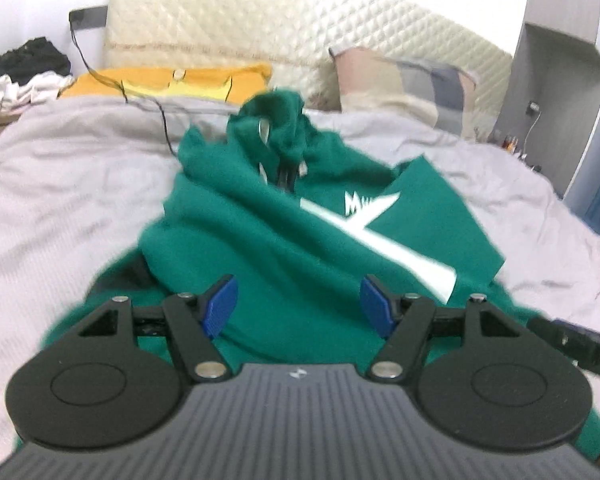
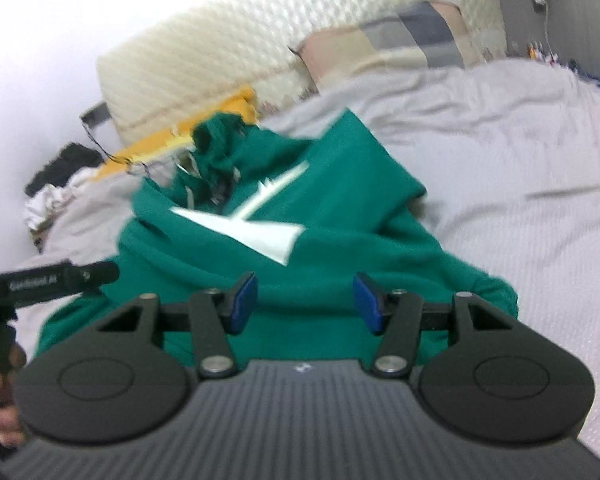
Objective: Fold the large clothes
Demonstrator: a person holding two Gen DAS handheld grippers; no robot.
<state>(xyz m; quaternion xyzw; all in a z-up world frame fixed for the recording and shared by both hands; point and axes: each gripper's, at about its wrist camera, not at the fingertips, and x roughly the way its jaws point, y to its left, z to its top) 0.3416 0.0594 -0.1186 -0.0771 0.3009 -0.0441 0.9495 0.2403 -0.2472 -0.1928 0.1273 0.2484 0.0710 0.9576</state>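
My left gripper point(image 1: 298, 306) and right gripper point(image 2: 304, 302) hang unclenched, empty, just above the green hoodie point(image 1: 284, 232). Risk: its bunched hood point(image 1: 276, 124) folds in lumpy.

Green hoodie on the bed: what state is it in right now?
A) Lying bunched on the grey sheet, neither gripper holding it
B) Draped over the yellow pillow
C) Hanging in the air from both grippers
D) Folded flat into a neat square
A: the green hoodie lies rumpled on the grey sheet, and both the left gripper and right gripper have blue pads standing apart with nothing pinched between them.
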